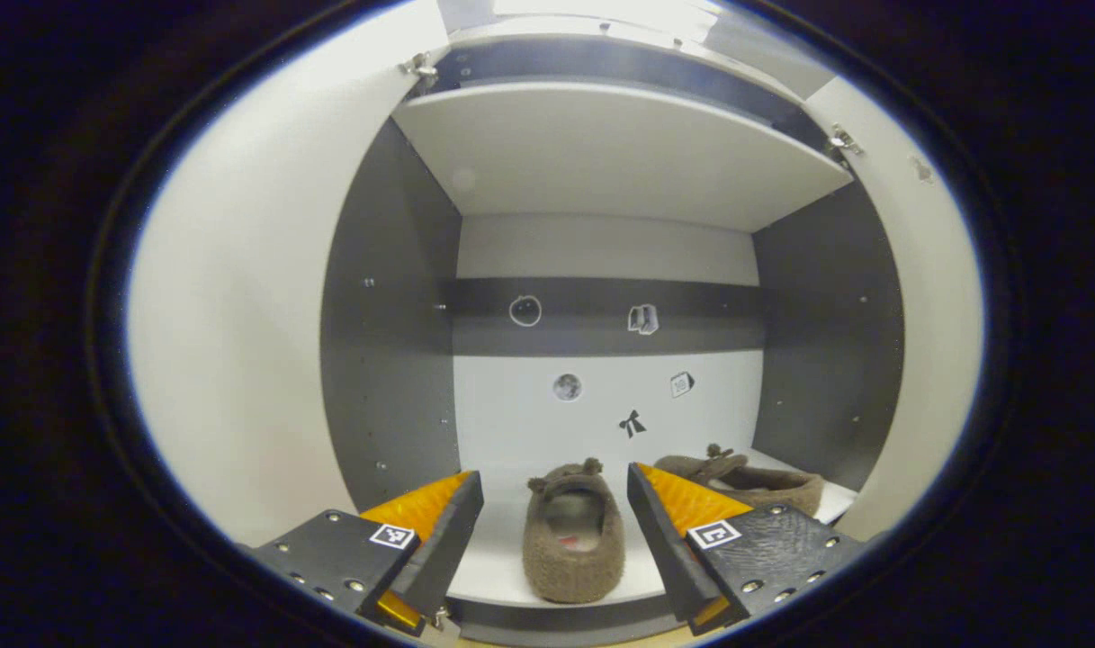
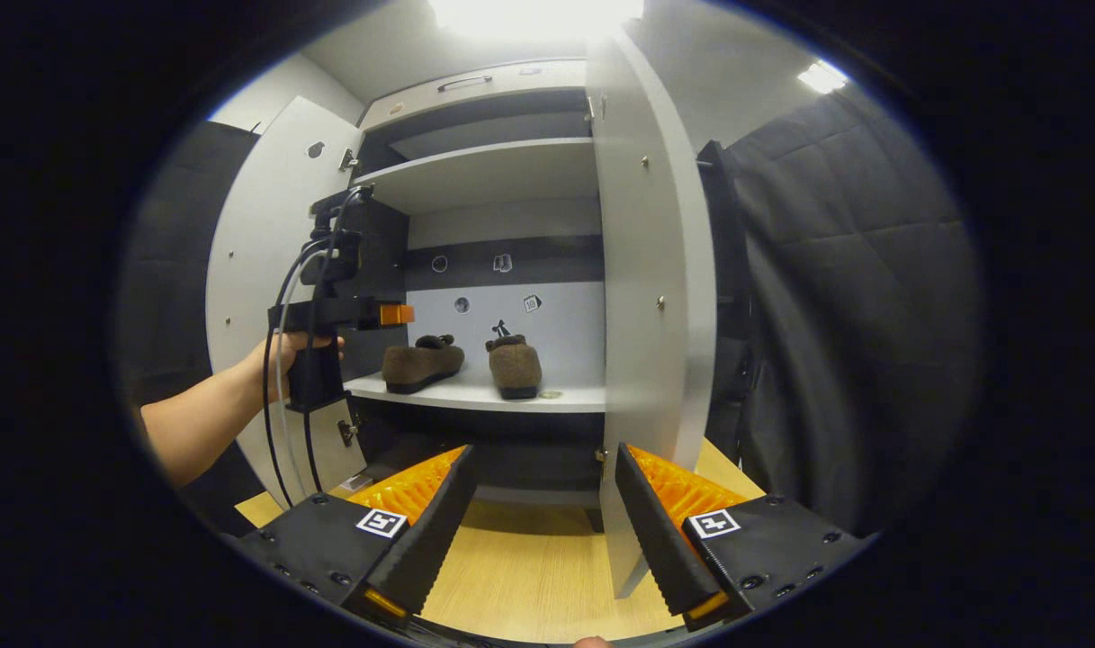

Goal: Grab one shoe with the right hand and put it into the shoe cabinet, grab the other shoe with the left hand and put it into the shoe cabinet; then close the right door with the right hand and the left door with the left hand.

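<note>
The shoe cabinet (image 2: 502, 180) takes up the middle of the right gripper view, standing on a wooden floor (image 2: 529, 567). Its right door (image 2: 655, 297) stands open, edge-on in the centre of the frame, and its left door (image 2: 259, 270) is swung open at the left. On the white shelf (image 2: 475, 396) in the middle of the frame sit two brown fuzzy slippers: the left slipper (image 2: 421, 362) lies side-on and the right slipper (image 2: 515, 364) shows its rounded end, just beside it but apart. At centre left a hand (image 2: 286, 355) holds the left claw (image 2: 394, 314) near the left slipper. In the left gripper view the left claw (image 1: 554, 531) is wide open and empty, one slipper (image 1: 572, 531) on the shelf between its fingers, untouched. At the bottom of the right gripper view the right claw (image 2: 540, 522) is wide open, holding nothing.
</note>
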`<state>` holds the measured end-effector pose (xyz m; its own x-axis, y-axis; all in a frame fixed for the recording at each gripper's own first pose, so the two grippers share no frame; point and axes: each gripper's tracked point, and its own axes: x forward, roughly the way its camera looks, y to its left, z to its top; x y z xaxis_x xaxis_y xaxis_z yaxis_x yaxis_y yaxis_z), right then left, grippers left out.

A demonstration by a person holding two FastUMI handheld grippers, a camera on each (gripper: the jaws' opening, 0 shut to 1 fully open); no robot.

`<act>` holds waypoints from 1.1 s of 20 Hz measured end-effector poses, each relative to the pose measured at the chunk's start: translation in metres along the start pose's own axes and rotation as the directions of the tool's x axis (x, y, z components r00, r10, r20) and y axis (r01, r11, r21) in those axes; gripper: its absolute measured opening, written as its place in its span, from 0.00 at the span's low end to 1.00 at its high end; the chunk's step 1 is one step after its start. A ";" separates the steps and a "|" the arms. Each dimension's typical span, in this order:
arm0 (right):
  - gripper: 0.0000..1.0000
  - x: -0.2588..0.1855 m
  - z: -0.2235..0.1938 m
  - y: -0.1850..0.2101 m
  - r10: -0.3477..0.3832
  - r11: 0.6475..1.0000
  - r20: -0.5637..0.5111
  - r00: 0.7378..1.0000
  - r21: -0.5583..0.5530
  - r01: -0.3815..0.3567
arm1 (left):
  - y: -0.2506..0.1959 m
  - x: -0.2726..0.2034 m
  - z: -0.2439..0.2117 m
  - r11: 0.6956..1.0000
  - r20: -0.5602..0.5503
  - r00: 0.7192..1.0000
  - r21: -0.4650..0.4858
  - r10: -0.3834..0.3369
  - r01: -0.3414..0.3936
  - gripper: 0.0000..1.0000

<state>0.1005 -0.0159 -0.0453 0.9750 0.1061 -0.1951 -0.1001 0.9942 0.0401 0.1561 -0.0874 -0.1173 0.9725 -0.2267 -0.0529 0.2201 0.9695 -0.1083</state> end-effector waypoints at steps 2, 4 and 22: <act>0.98 -0.008 0.007 -0.009 -0.012 1.000 0.012 1.000 -0.003 0.012 | -0.007 -0.026 0.005 1.000 0.010 1.000 0.011 -0.015 0.015 0.98; 0.97 -0.019 0.010 -0.018 -0.019 1.000 0.017 1.000 0.003 0.018 | -0.014 -0.060 0.008 0.999 0.017 0.999 0.021 -0.029 0.028 0.89; 0.98 -0.035 0.073 -0.131 -0.234 0.972 0.087 0.968 0.015 0.234 | -0.006 -0.263 -0.018 1.000 -0.005 1.000 0.010 -0.021 0.021 0.93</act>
<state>0.0938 -0.1511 0.0279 0.9848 -0.1316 -0.1132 0.1334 0.9910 0.0084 -0.1020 -0.0356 -0.1202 0.9673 -0.2472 -0.0561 0.2410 0.9654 -0.0997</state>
